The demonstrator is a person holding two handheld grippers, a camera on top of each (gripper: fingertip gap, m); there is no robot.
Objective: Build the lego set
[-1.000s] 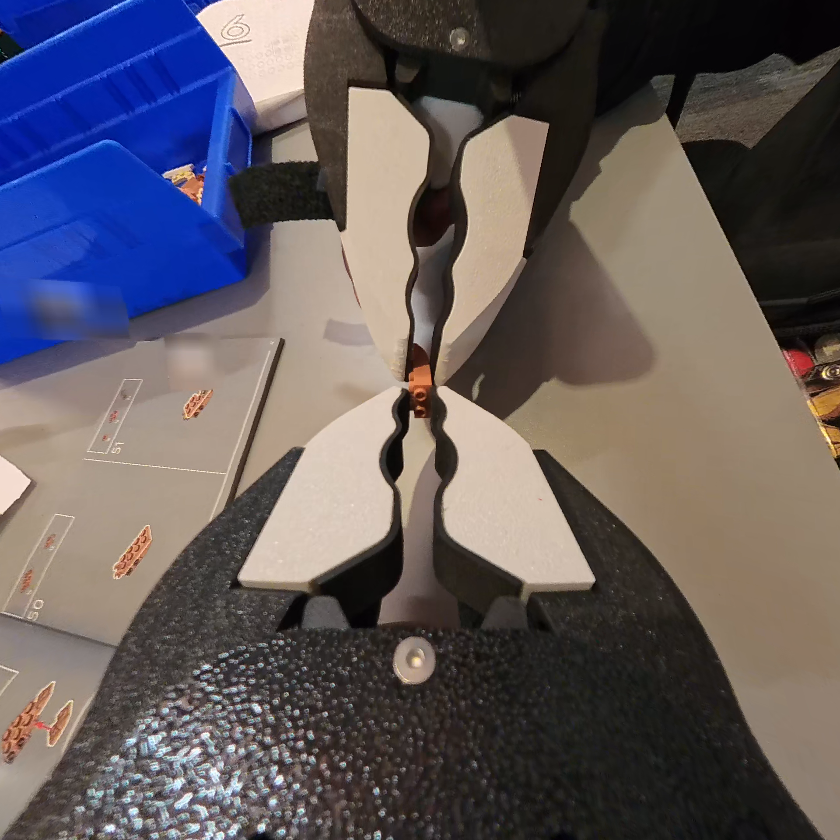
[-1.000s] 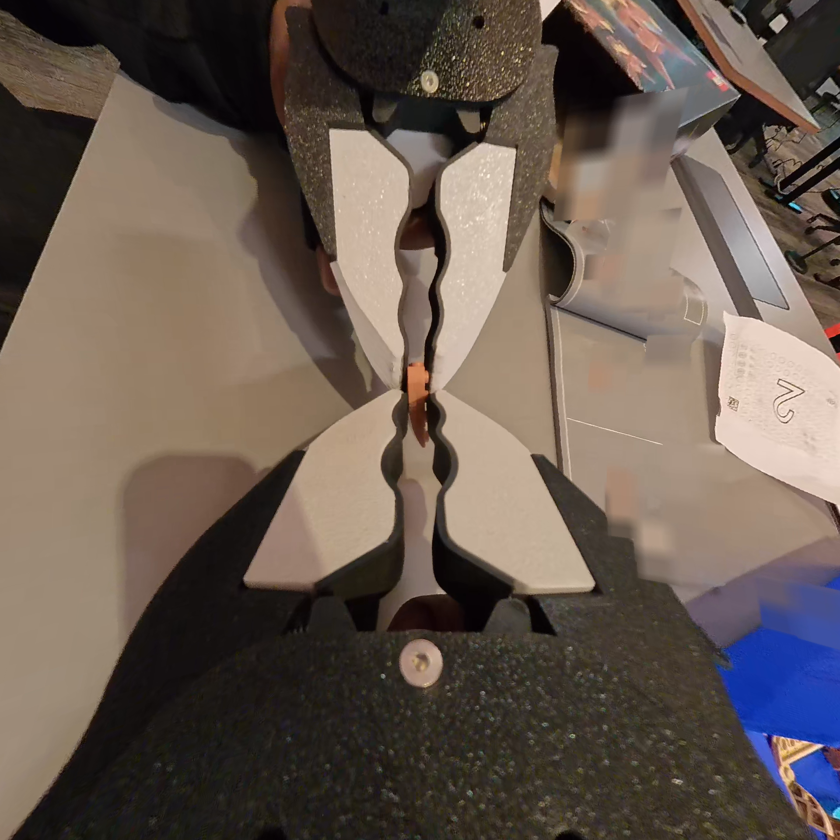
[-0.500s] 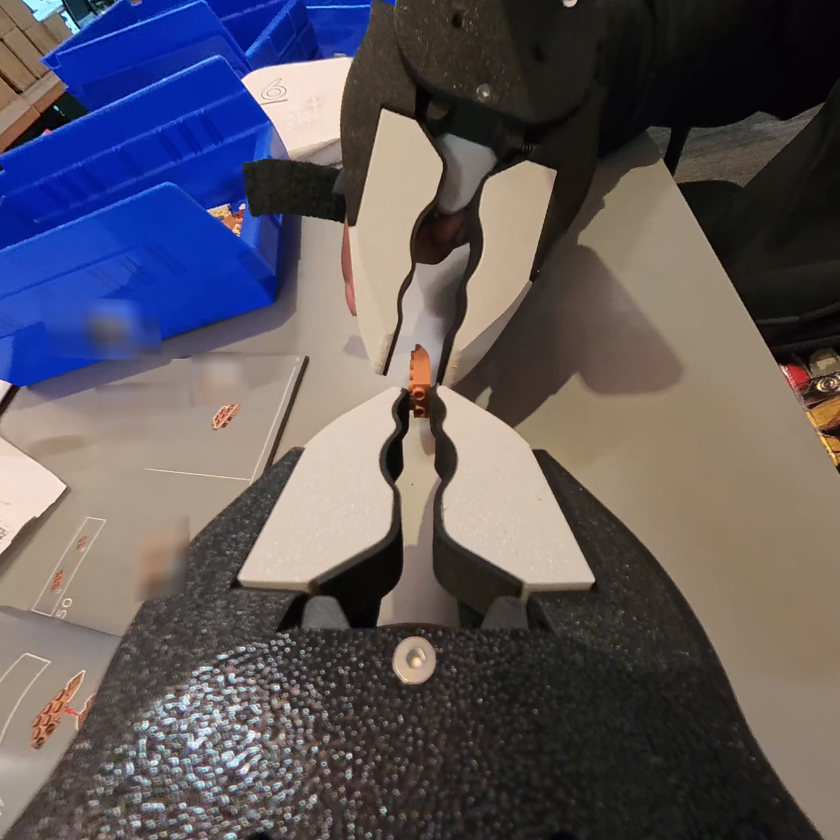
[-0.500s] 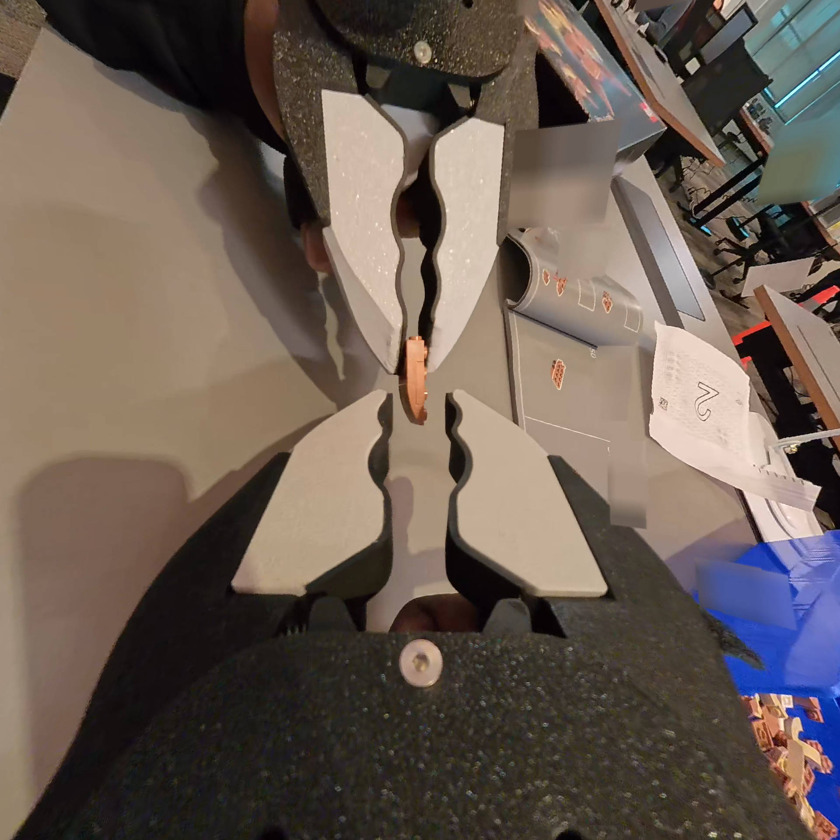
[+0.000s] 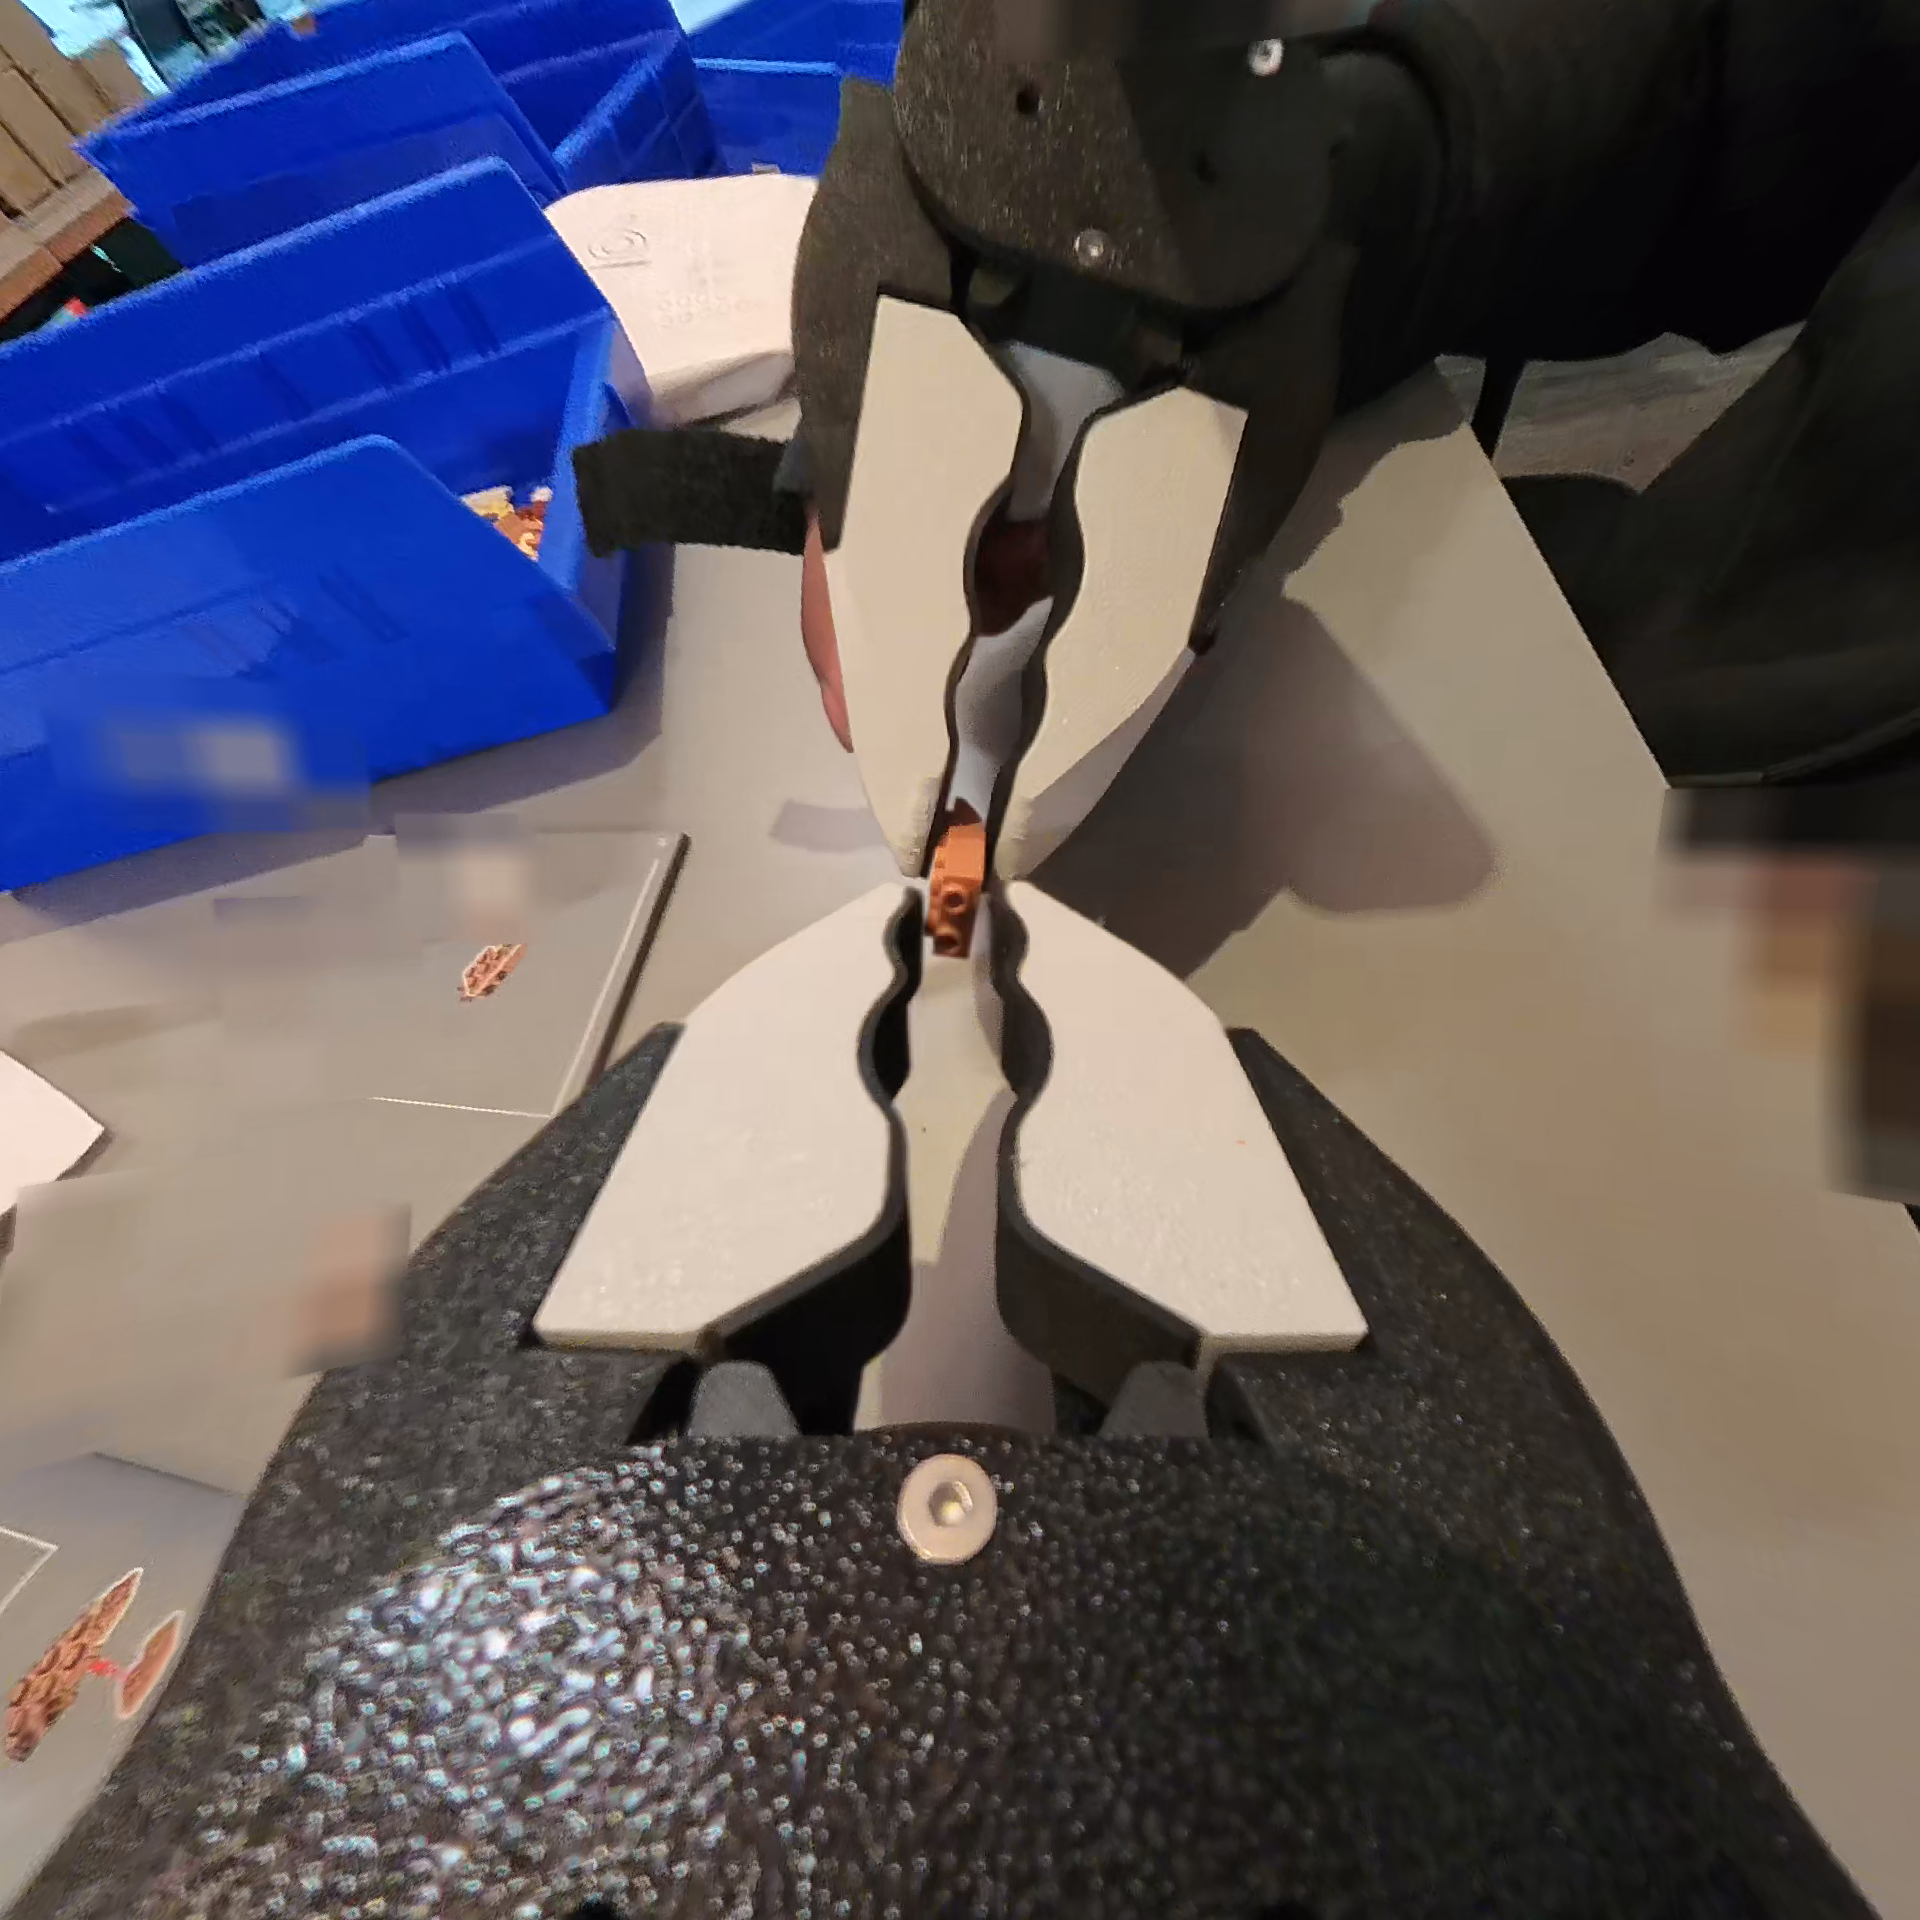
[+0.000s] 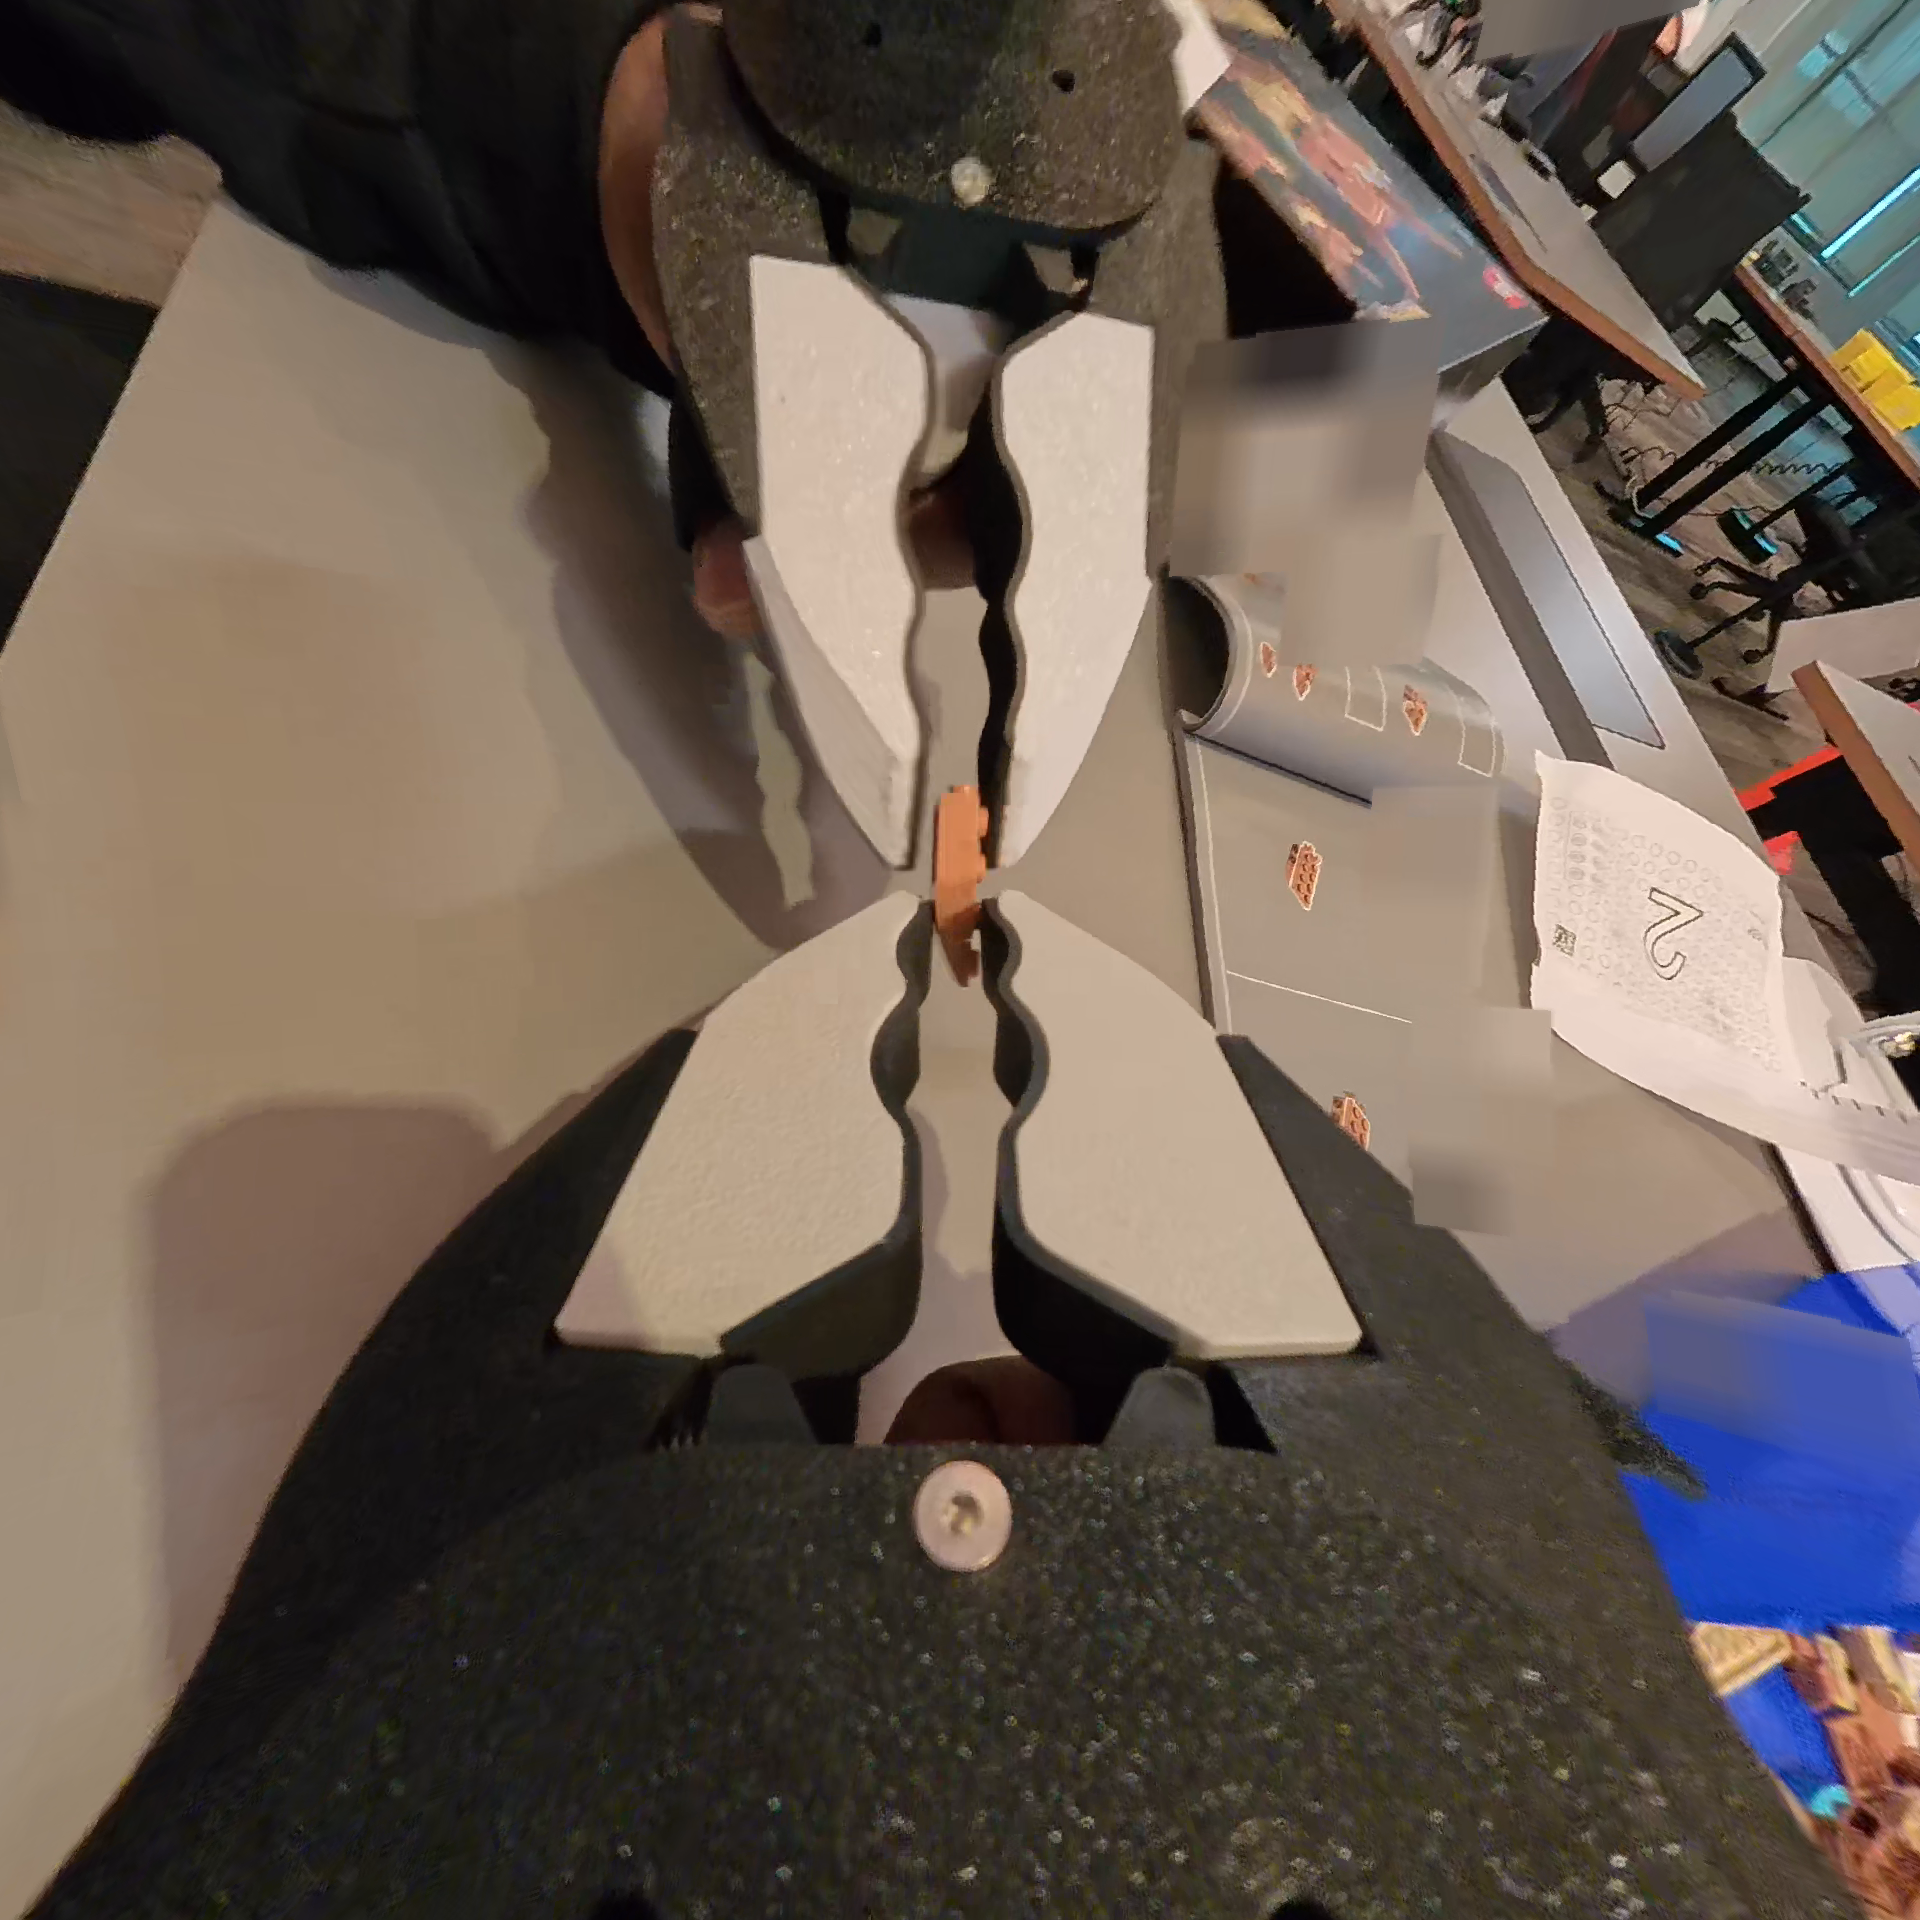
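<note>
Orange-brown brick piece [image 5: 954,902] pinched by both grippers — left [image 5: 956,914], right [image 6: 956,914] — blue bins [image 5: 312,540] beside.

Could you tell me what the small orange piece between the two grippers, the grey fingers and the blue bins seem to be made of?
Orange piece: likely moulded hard plastic, judging by its round studs, crisp edges and even colour. Grey fingers: probably rigid plastic with a matte, finely grained face; could be printed, hard to confirm. Blue bins: seemingly moulded plastic, uniform colour, ribbed walls, slight sheen.
</note>
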